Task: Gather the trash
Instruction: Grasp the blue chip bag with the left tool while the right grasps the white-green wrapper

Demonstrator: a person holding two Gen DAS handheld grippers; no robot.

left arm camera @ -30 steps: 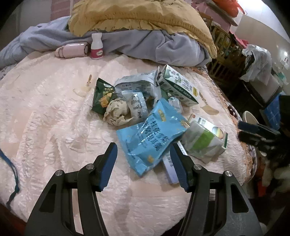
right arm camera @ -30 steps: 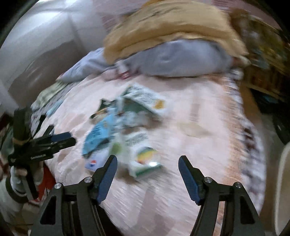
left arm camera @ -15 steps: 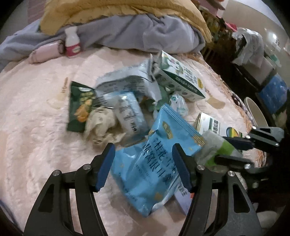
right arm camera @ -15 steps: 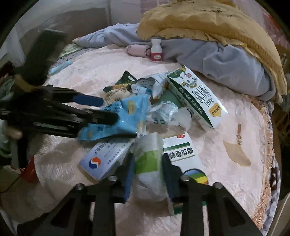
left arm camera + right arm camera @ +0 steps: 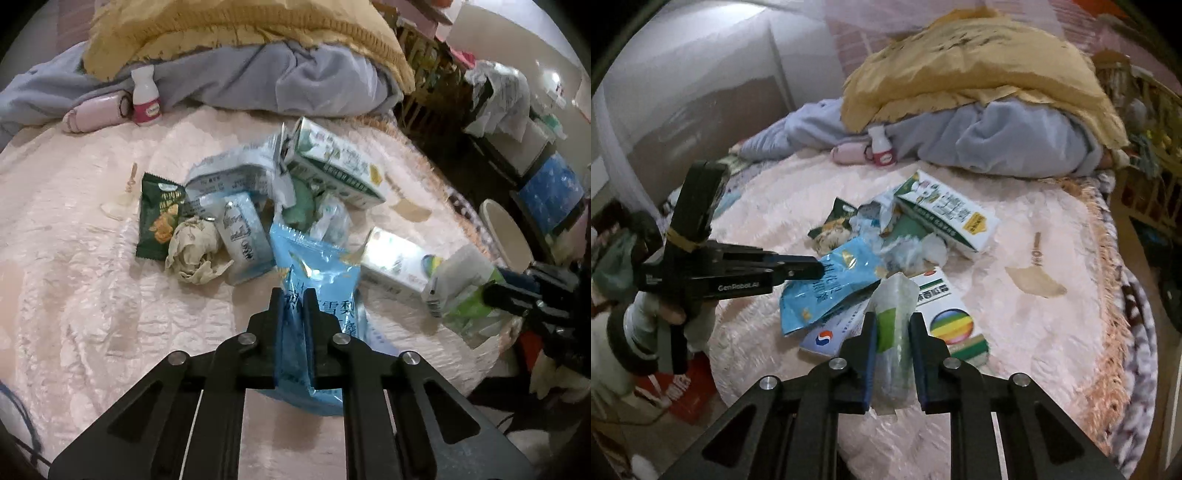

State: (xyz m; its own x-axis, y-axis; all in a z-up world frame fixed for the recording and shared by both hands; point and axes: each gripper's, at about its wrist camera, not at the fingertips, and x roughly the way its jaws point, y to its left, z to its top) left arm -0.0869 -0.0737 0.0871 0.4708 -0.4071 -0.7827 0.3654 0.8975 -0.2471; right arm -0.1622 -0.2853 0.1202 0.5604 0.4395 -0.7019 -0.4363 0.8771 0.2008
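Note:
A heap of trash lies on a round table with a pink cloth [image 5: 92, 314]. My left gripper [image 5: 293, 295] is shut on a blue snack bag [image 5: 317, 273]; it also shows in the right wrist view [image 5: 834, 284]. My right gripper [image 5: 892, 317] is shut on a clear green-and-white wrapper [image 5: 892, 310], seen at the right of the left wrist view [image 5: 461, 284]. In the heap are a milk carton [image 5: 332, 162], a dark green snack packet [image 5: 159, 218], a crumpled paper ball [image 5: 194, 251], a pale blue pouch [image 5: 242, 236] and a medicine box [image 5: 945, 314].
A small white bottle [image 5: 144, 96] and a pink case [image 5: 94, 116] stand at the back by grey and yellow bedding [image 5: 258, 74]. A white bin [image 5: 506, 236] and cluttered furniture sit beyond the table's right edge. A flat blue-and-white box [image 5: 831, 332] lies under the bag.
My left gripper has closed on the blue snack bag and lifted its edge. My right gripper, shut on the green-and-white wrapper, has drawn it back from the heap.

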